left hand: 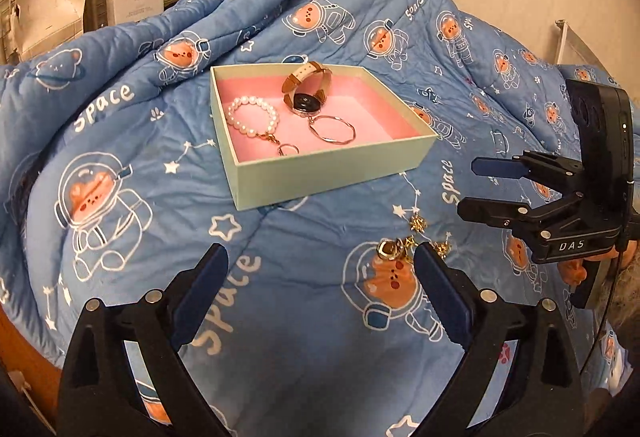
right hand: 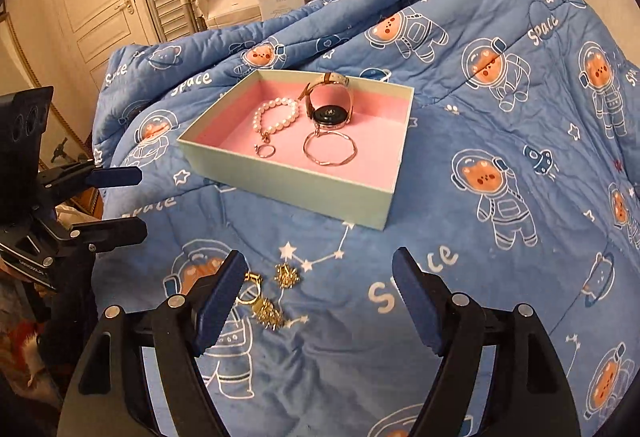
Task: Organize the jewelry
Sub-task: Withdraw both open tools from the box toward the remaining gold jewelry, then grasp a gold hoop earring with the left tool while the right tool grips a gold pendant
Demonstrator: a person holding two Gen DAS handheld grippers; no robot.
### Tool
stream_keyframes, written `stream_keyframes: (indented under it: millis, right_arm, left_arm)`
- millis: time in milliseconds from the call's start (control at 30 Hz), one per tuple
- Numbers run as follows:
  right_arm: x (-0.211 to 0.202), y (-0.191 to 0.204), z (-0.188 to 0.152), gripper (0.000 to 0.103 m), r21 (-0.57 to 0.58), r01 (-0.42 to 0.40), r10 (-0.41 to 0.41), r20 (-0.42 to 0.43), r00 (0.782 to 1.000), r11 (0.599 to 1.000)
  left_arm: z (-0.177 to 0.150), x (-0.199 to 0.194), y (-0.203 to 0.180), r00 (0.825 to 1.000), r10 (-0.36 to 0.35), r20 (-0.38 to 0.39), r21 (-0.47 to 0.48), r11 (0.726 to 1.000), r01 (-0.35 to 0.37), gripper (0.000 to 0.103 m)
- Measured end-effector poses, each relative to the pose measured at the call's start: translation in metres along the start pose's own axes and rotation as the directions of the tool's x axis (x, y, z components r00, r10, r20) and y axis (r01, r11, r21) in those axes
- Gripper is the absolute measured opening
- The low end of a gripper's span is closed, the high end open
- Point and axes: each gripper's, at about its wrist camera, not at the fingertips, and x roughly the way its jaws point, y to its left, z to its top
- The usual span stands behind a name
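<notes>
Before box (left hand: 320,165) near edge: gold jewelry (right hand: 266,307), bare quilt (left hand: 304,317).

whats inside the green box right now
In the box: a pearl bracelet, a watch, a thin bangle and a small ring. The near wall hides a floor strip.

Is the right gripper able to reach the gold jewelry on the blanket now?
Probably yes. The right gripper is open and empty, and the gold jewelry lies uncovered on the blanket, beside its left finger, outside the box.

blue quilt (left hand: 132,221), jewelry box (left hand: 320,173), gold jewelry (right hand: 266,297)
</notes>
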Motion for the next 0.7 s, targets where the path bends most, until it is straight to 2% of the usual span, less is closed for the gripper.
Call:
stream_keyframes:
  millis: [100,300,367,467,533,700]
  right_arm:
    - [-0.001,0.002,-0.014,0.070,0.018,-0.009,0.010,-0.007,1.000,1.000]
    - [0.004,0.016,-0.037,0.050,-0.011,-0.029,0.028,-0.028,0.999,1.000]
    - [0.007,0.021,-0.042,0.039,-0.021,-0.038,0.037,-0.043,0.998,0.999]
    - [0.013,0.026,-0.046,0.027,-0.043,-0.050,0.048,-0.054,0.997,0.998]
    - [0.015,0.027,-0.046,0.024,-0.052,-0.049,0.046,-0.056,0.997,0.997]
    - [0.020,0.026,-0.046,0.020,-0.058,-0.055,0.052,-0.060,0.997,0.997]
  left_arm:
    - [-0.012,0.002,-0.004,1.000,0.010,-0.005,-0.006,1.000,-0.010,0.093]
    - [-0.028,0.007,-0.022,1.000,0.009,-0.016,0.038,0.999,-0.008,0.092]
    - [-0.031,0.010,-0.028,1.000,0.017,-0.016,0.067,0.998,-0.016,0.092]
    - [-0.034,0.015,-0.035,0.999,0.019,-0.032,0.099,0.995,-0.015,0.082]
    - [-0.036,0.019,-0.037,0.999,0.019,-0.040,0.107,0.994,-0.014,0.077]
    - [-0.036,0.024,-0.040,0.999,0.017,-0.046,0.125,0.992,-0.011,0.074]
